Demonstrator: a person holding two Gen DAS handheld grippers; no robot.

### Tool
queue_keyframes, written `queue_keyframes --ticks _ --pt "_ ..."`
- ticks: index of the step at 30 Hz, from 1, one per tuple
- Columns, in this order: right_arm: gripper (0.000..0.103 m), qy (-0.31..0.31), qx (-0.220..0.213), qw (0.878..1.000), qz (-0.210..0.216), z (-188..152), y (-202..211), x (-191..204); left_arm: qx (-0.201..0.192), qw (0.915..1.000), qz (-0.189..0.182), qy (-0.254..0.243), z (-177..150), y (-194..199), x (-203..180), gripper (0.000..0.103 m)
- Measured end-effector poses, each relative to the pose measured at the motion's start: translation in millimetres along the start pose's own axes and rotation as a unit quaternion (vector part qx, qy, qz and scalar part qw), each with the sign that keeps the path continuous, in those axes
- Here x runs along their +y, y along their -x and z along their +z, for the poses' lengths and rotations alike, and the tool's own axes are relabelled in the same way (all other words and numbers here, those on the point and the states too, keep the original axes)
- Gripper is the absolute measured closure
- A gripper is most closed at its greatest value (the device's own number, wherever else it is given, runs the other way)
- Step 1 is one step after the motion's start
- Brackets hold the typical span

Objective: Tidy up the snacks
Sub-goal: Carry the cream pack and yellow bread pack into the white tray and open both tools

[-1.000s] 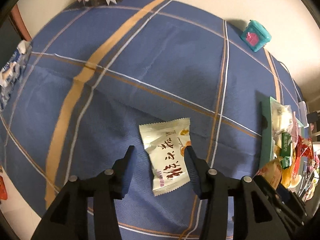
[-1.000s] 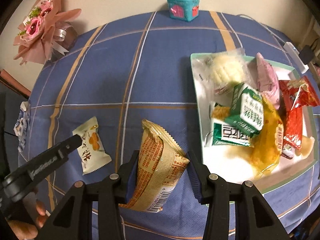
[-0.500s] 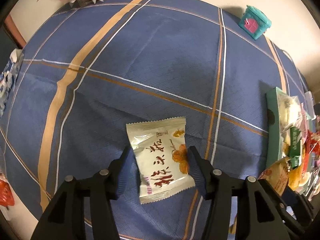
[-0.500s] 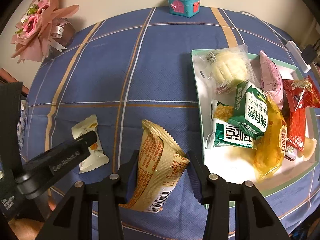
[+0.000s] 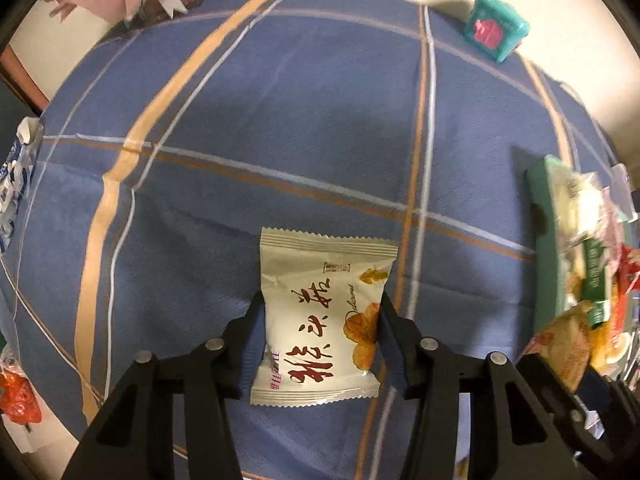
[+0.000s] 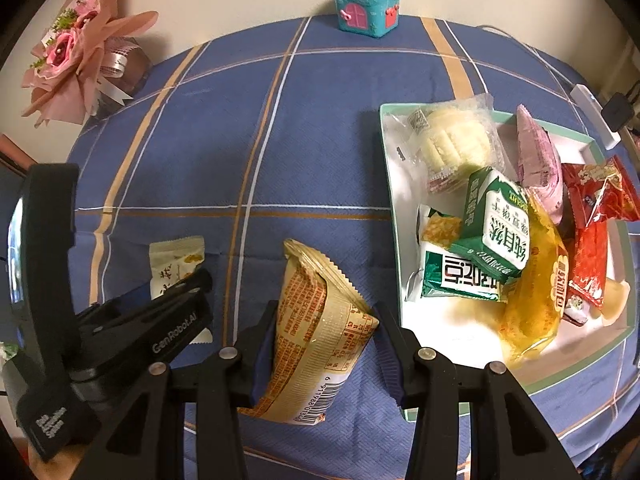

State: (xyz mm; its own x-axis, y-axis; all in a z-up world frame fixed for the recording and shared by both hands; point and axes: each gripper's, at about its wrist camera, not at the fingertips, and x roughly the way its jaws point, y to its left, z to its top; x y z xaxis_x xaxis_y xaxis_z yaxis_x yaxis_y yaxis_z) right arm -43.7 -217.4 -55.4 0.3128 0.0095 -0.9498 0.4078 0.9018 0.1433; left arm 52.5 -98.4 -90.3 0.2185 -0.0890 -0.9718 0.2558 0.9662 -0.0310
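Note:
A cream snack packet [image 5: 320, 320] with red characters lies flat on the blue checked tablecloth [image 5: 280, 120]. My left gripper [image 5: 320, 312] is open with its fingers on either side of the packet; I cannot tell if they touch it. It also shows in the right wrist view [image 6: 176, 268], partly hidden by the left gripper [image 6: 168, 320]. My right gripper [image 6: 324, 328] is shut on an orange-and-tan snack bag [image 6: 316, 332], held above the cloth just left of the white tray [image 6: 394, 200] with a green rim, which holds several snacks.
A teal toy house [image 6: 366, 4] stands at the table's far edge. A pink bouquet [image 6: 76, 60] sits at the far left. A blue-white packet [image 5: 14, 184] and a red packet [image 5: 18, 400] lie at the left edge. A white adapter [image 6: 596, 120] lies beyond the tray.
My left gripper has moved forward over the cream packet, so its fingers now straddle it. My right gripper still holds the orange bag in about the same place.

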Motion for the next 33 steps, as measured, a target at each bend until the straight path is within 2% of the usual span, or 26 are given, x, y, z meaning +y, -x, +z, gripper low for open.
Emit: queue_keyframes --ticks 6,10,16,21,27,33 --pt "0.055 -0.005 -0.046 0.999 0.006 2 37 -15 -0.066 0.9972 -0.036 -0.006 1 53 -18 0.05" --pt "0.055 -0.026 -0.068 0.997 -0.01 4 56 -41 -0.085 0.9942 -0.061 -0.025 -5 73 -43 0.05" --pt "0.055 -0.085 -0.096 0.989 -0.07 2 83 -111 -0.084 0.9884 -0.091 -0.089 -20 79 -104 0.05" --pt "0.055 -0.132 -0.1 0.98 -0.11 -1 91 -167 -0.068 0.9803 -0.11 -0.149 -42 76 -160 0.05" --pt "0.055 -0.146 -0.094 0.978 -0.118 -6 89 -194 -0.058 0.9762 -0.115 -0.175 -55 70 -193 0.05" --pt "0.055 -0.138 -0.084 0.981 -0.107 -3 75 -191 -0.054 0.9781 -0.107 -0.17 -55 64 -192 0.05"
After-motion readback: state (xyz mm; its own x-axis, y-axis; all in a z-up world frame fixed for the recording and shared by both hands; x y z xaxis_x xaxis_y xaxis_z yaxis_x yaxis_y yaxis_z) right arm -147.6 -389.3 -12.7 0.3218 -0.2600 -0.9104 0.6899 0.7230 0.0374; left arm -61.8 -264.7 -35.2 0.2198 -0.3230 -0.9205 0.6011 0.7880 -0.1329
